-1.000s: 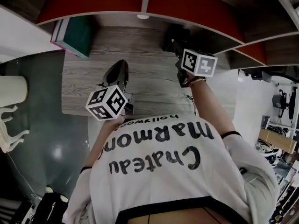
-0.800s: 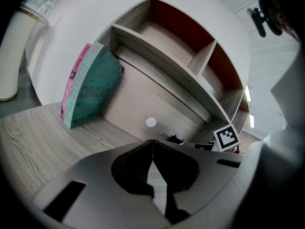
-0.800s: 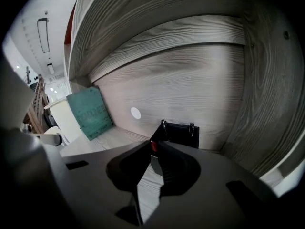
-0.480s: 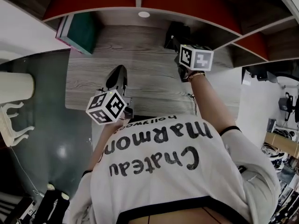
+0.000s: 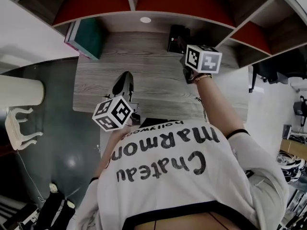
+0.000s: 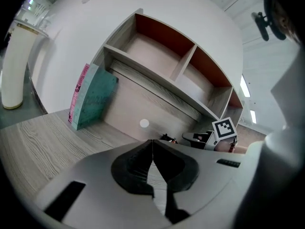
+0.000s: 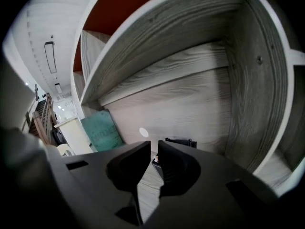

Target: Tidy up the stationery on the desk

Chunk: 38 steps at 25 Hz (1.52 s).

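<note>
Jaws of the left gripper [image 6: 152,143] meet, empty; the right gripper [image 7: 154,149] has its jaws slightly apart, facing a black stationery item [image 7: 181,141] at the back of the desk [image 5: 153,66]. The shirt [image 5: 168,176] reads "Chateau Marmont hollywood".

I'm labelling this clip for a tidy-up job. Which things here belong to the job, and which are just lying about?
Job: green book leaning at the back of the desk; black item by the right gripper.
Lying about: white cylinder; white chair, both off the desk.
</note>
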Motion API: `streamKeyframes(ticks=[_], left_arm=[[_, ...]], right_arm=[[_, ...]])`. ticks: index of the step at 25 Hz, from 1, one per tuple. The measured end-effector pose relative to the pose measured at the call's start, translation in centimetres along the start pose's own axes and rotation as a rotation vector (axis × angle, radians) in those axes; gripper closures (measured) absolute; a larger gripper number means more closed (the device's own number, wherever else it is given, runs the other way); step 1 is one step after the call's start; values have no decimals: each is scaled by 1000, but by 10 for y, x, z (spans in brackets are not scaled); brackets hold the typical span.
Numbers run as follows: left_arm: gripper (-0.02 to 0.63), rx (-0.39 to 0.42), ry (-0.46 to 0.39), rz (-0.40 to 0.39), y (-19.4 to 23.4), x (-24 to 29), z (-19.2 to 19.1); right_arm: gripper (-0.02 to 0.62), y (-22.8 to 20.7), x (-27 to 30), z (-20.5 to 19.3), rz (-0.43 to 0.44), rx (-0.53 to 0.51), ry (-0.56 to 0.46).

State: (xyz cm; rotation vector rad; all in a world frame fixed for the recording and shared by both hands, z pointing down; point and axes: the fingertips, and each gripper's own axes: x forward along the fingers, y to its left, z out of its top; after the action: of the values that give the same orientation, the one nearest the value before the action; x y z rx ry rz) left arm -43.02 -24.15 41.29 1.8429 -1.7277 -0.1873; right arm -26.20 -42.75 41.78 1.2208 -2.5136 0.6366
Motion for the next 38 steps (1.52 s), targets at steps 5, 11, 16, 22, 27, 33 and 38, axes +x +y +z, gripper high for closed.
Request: streamKeyframes(ticks=[5,11,16,22,27,33,38], left_arm=[[589,25,-18,-33,-31,-7,1],[589,43,-32,-74,-64,-11,-2],[589,66,-31,-126,-98,-10,-10],[589,102,-37,-179,-141,-18,-21],[589,128,-30,-197,-167,-32,-41],[589,128,-18,-197,-188,-53,-70],[589,129,-25,-195,-205,-72,-90]], right_arm=[[538,6,-42,3,49,41,-49],[553,7,-91,-3,85,81,-100],[561,9,-125,-5,109,70,-129],[578,14,-173,-2,154,76,-209],[583,11,-210,-4,178,91,-273],[583,-2,-246,-27,153,90,-270],[584,-10,-272,-51,130,75,-243]])
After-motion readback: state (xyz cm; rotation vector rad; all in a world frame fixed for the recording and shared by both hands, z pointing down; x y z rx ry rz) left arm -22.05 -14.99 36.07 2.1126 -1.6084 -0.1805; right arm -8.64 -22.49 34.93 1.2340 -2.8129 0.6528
